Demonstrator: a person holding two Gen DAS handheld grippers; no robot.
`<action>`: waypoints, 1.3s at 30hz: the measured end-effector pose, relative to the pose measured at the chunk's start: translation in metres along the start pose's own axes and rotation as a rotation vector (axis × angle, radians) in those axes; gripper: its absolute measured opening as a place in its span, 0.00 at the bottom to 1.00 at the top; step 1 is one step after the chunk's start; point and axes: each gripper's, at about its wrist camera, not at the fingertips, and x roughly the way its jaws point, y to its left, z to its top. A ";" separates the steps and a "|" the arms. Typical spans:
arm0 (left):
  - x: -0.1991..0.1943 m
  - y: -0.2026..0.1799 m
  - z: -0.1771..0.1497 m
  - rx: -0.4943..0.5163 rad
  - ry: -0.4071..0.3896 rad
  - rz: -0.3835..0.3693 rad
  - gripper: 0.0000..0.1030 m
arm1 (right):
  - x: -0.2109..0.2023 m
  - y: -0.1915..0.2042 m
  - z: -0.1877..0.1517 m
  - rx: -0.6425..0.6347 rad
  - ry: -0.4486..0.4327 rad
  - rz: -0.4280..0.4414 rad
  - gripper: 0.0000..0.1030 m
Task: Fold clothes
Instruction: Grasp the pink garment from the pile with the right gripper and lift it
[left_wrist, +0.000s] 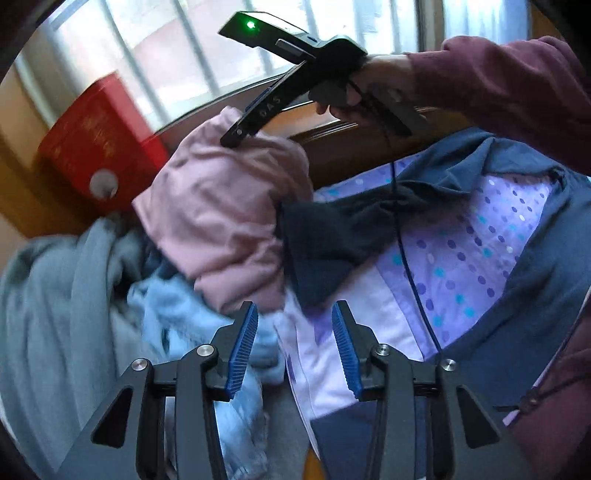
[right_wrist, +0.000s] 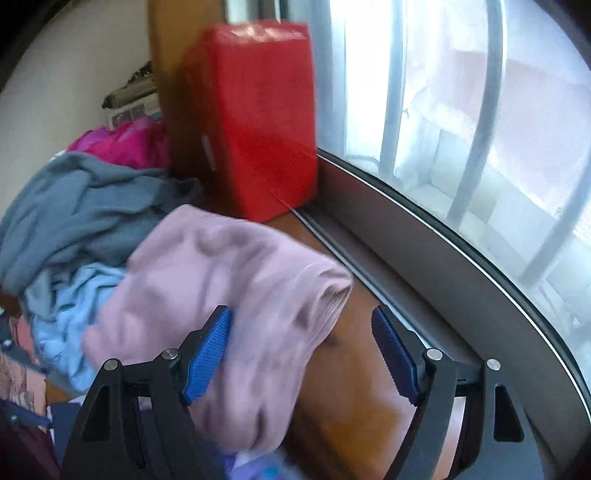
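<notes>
While the left gripper (left_wrist: 294, 345) hangs with jaws parted and nothing between them, the pink garment (left_wrist: 225, 214) sits bunched just ahead and up-left of it, atop the grey and blue pile, long axis running toward the red box (left_wrist: 99, 144). Right gripper (right_wrist: 303, 354) (nearer, I judge) gapes wide and empty, its left pad (right_wrist: 207, 358) just beside the pink garment's rolled end.

The soft pink folded garment (right_wrist: 229, 291) is smeared by motion blur, its lower end hidden behind the right tool (right_wrist: 301, 354). The red rectangular box (right_wrist: 258, 118) is blurred too — any print unreadable. The crumpled grey-blue cloth (left_wrist: 55, 295) runs off the picture's left edge.
</notes>
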 end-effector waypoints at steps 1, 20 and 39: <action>0.002 0.002 -0.004 -0.020 0.006 -0.001 0.41 | 0.008 -0.003 0.002 0.009 0.005 0.021 0.78; 0.014 0.008 -0.026 -0.128 0.053 0.003 0.41 | 0.025 0.048 0.032 0.048 0.030 0.155 0.22; -0.045 0.008 -0.071 -0.257 -0.068 0.059 0.41 | -0.147 0.233 0.260 -0.159 -0.442 0.527 0.18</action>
